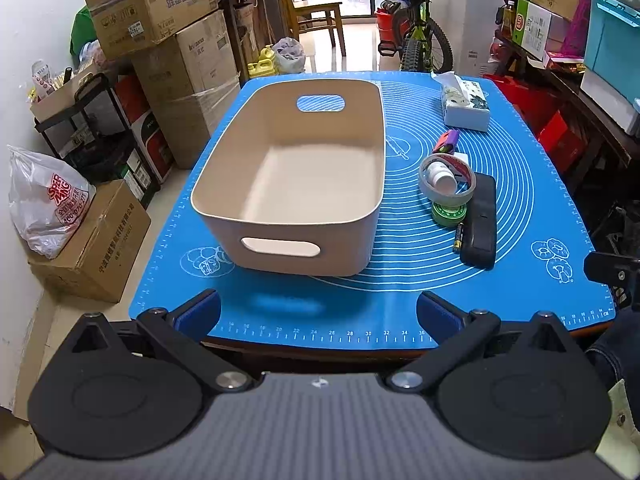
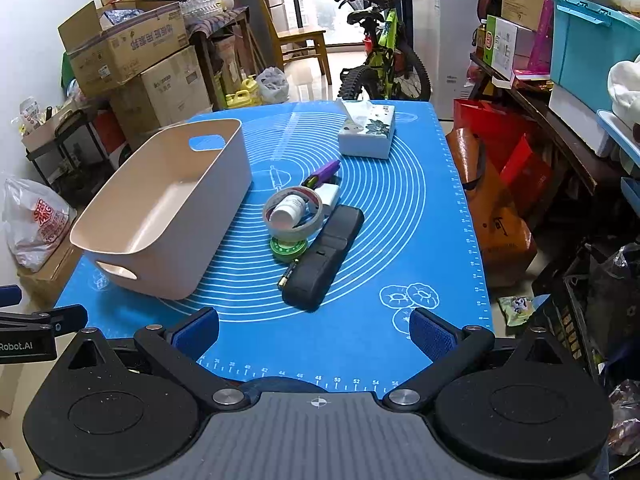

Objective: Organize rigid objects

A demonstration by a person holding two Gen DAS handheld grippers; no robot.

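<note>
An empty beige bin (image 1: 362, 216) (image 2: 208, 240) stands on the blue mat (image 1: 520, 216) (image 2: 400, 208). To its right lies a small pile: a tape roll (image 1: 464, 196) (image 2: 280, 230) with a white bottle (image 1: 442, 178) (image 2: 290, 210) lying in it, a green round tin (image 1: 448, 213) (image 2: 288, 249), a black case (image 1: 480, 226) (image 2: 324, 262), a battery (image 1: 459, 238) (image 2: 289, 274), a purple object (image 1: 448, 141) (image 2: 323, 172) and a white block (image 2: 330, 196). My left gripper (image 1: 318, 312) hangs open at the mat's near edge before the bin. My right gripper (image 2: 314, 330) is open and empty, just short of the black case.
A tissue box (image 1: 466, 106) (image 2: 368, 130) sits at the mat's far right. Stacked cardboard boxes (image 1: 176, 40) and a plastic bag (image 1: 44, 200) line the left, a bicycle (image 2: 384, 56) stands behind the table, and cluttered shelves (image 2: 580, 80) fill the right.
</note>
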